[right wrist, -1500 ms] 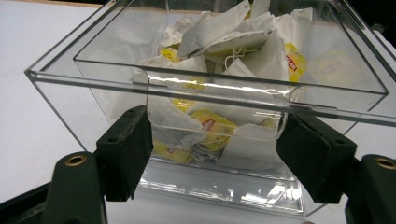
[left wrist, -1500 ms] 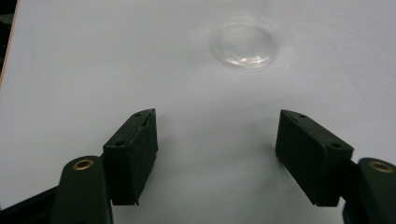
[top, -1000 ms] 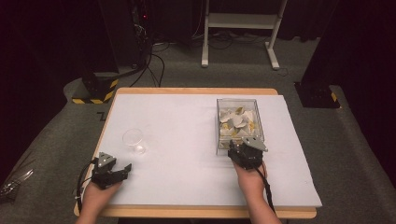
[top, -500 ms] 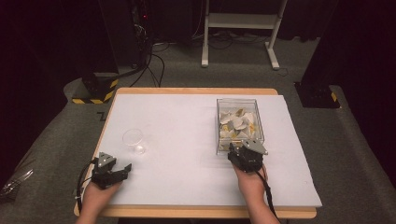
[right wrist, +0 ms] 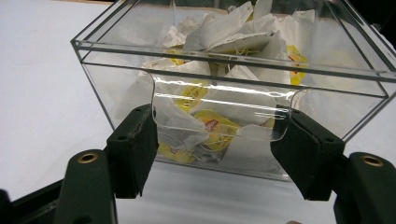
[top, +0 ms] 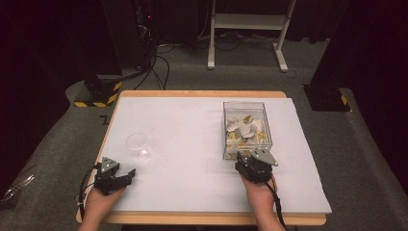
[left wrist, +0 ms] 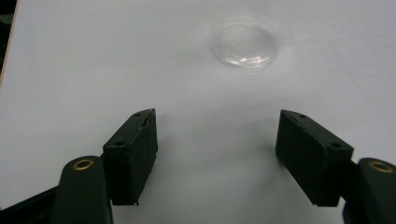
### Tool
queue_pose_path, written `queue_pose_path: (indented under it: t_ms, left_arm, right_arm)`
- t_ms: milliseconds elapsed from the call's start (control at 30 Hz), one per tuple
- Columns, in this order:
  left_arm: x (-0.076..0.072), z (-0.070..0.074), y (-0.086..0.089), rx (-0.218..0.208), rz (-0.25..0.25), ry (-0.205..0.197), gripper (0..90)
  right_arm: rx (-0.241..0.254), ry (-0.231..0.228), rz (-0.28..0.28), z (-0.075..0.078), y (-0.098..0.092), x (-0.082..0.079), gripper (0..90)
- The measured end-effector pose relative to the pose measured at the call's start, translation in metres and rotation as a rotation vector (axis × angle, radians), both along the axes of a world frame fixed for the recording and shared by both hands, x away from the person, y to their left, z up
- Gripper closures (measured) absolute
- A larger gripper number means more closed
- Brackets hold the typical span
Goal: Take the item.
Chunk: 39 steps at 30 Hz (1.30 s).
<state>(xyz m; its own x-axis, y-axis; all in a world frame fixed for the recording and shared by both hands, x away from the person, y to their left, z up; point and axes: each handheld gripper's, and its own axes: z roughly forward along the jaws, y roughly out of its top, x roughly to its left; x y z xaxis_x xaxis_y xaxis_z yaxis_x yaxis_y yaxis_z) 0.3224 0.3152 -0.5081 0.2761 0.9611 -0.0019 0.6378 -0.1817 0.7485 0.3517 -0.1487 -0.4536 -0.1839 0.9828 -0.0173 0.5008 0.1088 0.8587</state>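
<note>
A clear plastic box (top: 224, 130) holding several tea bags (top: 245, 129) stands on the right half of the white table. My right gripper (top: 250, 160) sits at the box's near wall. In the right gripper view its jaws (right wrist: 217, 149) close on a clear, round-cornered plastic piece (right wrist: 219, 109) in front of the box (right wrist: 224, 60) and its tea bags (right wrist: 233, 32). I cannot tell whether that piece belongs to the box. My left gripper (top: 126, 174) rests near the front left corner, open and holding nothing (left wrist: 217, 154). A clear round dish (top: 137, 141) (left wrist: 245, 42) lies a short way beyond it.
The white table top (top: 187, 125) spreads between the dish and the box. A small clear glint (top: 144, 154) lies beside the dish. Beyond the table on the dark floor stand a white frame (top: 245, 21) and cables (top: 154, 67).
My right gripper has drawn slightly back toward the table's near edge. The left gripper, the dish and the box stay where they were.
</note>
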Motion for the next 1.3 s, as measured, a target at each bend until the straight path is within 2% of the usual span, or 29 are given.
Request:
queue_pose_path:
  t_ms: [700,1300]
  left_arm:
    - [0.0,0.0,0.0,0.001,0.0,0.0,29.7]
    - [0.0,0.0,0.0,0.001,0.0,-0.001,29.7]
  right_arm:
    - [0.0,-0.009,0.01,-0.001,-0.003,-0.029,32.7]
    - [0.002,-0.014,0.002,-0.002,-0.001,-0.045,32.7]
